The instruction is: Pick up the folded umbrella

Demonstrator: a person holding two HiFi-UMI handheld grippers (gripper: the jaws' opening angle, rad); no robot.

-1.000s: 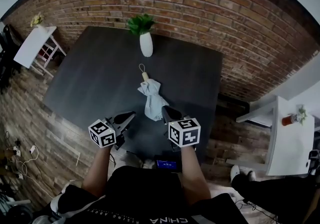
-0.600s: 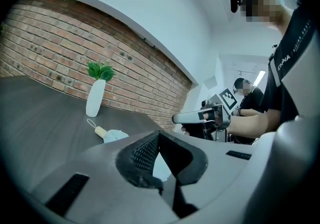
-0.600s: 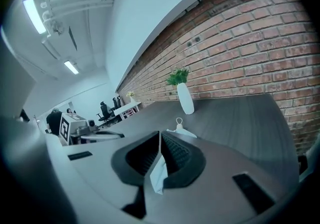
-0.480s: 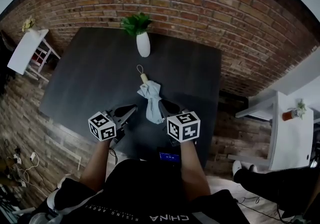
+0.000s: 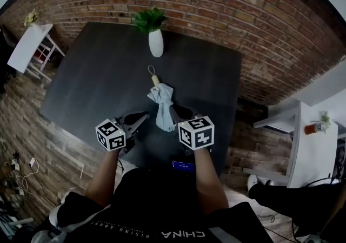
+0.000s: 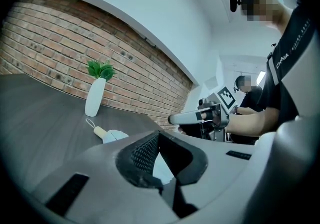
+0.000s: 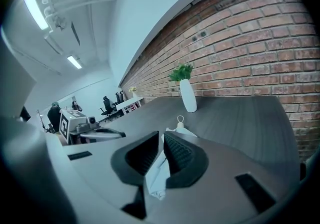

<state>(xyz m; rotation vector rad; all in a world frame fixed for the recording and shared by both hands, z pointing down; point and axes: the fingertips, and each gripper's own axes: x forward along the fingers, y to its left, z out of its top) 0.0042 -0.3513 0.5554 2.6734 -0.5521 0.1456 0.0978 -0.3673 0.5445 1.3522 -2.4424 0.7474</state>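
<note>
A red brick wall is backing the dark grey tabletop you are standing at. Your right hand-held gripper is clenching the pale blue folded fabric umbrella near its lower end. The cloth is sitting pinched between the two ribbed pads, with a fold hanging out below them. The rest of the umbrella is lying ahead of that gripper on the tabletop. Its wooden handle and cord loop are pointing away toward the slender white vase with green leaves, which is standing well beyond the loop. Your left hand-held gripper is hovering just beside the umbrella, to the left of the right one, with its jaws parted and gripping nothing.

By my reading, you are holding a secured grasp with the lift not yet done, as most of the umbrella appears to be resting on the surface. The next move is calling for a steady raise with the right gripper. Because the hold is on loose cloth rather than the shaft, the bundle may sag or slip as it rises.

I am counting one umbrella, one vase, one tabletop and two hand-held grippers.
</note>
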